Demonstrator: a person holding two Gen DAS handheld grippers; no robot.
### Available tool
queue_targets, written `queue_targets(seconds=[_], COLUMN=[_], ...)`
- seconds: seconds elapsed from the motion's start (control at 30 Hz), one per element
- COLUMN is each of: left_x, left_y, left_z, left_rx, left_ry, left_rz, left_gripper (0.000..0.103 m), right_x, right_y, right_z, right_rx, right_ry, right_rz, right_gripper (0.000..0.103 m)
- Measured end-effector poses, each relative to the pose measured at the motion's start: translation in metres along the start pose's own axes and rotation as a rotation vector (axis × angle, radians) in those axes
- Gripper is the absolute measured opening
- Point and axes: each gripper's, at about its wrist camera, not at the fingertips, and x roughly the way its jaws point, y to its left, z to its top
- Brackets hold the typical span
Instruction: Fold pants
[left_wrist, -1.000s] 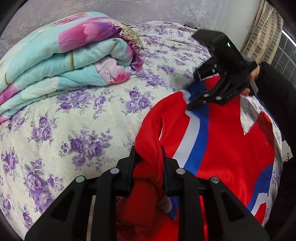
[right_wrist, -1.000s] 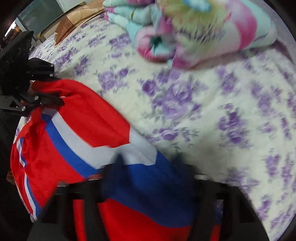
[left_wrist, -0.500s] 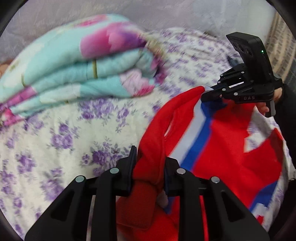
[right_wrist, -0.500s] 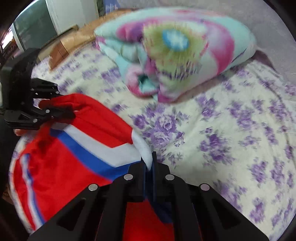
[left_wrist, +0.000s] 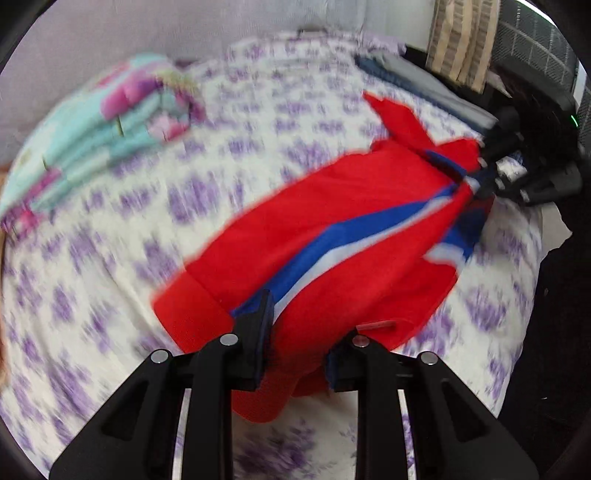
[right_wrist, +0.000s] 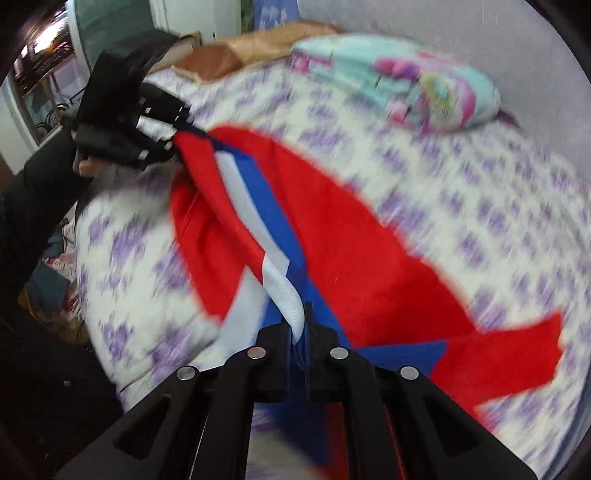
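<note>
The red pants (left_wrist: 332, 229) with a blue and white side stripe hang stretched in a long band between my two grippers, over the floral bedspread (left_wrist: 110, 280). My left gripper (left_wrist: 299, 343) is shut on a thick red bunch at one end. At the far right, my right gripper (left_wrist: 476, 181) pinches the other end. In the right wrist view, my right gripper (right_wrist: 301, 332) is shut on the white and blue stripe of the pants (right_wrist: 351, 229). My left gripper (right_wrist: 177, 144) holds the far end at upper left, with a hand (right_wrist: 86, 168) behind it. Both views are motion-blurred.
A folded turquoise and pink quilt (left_wrist: 110, 147) lies at the back of the bed, also visible as the quilt (right_wrist: 417, 85). Grey folded cloth (left_wrist: 424, 85) sits at the bed's far right. The bed edge (right_wrist: 110, 332) drops to a dark floor.
Both grippers have swung apart and away from the quilt. The pants, bunched between them before, are now pulled out long and taut. Both grips stay the same.
</note>
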Motion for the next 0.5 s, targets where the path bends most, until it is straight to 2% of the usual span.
queue_targets(seconds=[0.07, 0.17, 0.2, 0.27, 0.3, 0.33, 0.47, 0.5], left_x=[0.005, -0.003, -0.006, -0.018, -0.028, -0.037, -0.072, -0.082], left_y=[0.0, 0.0, -0.002, -0.011, -0.017, -0.021, -0.032, -0.038], left_z=[-0.008, -0.012, -0.013, -0.018, -0.023, -0.028, -0.026, -0.019], left_rx=[-0.019, -0.042, -0.039, -0.023, -0.01, -0.004, -0.087, -0.134], left_ry=[-0.002, -0.019, -0.021, -0.033, -0.043, -0.055, -0.149, -0.211], left_rz=[-0.03, -0.064, -0.064, -0.062, -0.045, -0.024, 0.018, 0.035], left_gripper=[0.025, 0.033, 0.042, 0.065, 0.084, 0.09, 0.09, 0.09], right_x=[0.021, 0.035, 0.036, 0.035, 0.035, 0.035, 0.036, 0.035], right_y=[0.003, 0.001, 0.001, 0.001, 0.001, 0.002, 0.003, 0.002], right_z=[-0.012, -0.018, -0.018, -0.02, -0.02, -0.021, -0.023, -0.024], right_rx=[0.053, 0.115, 0.123, 0.139, 0.139, 0.138, 0.137, 0.142], right_ry=[0.022, 0.012, 0.005, 0.0, -0.003, -0.007, -0.027, -0.032], right_rz=[-0.013, -0.019, -0.022, -0.021, -0.02, -0.02, -0.017, -0.013], right_gripper=[0.006, 0.006, 0.006, 0.006, 0.006, 0.006, 0.006, 0.006])
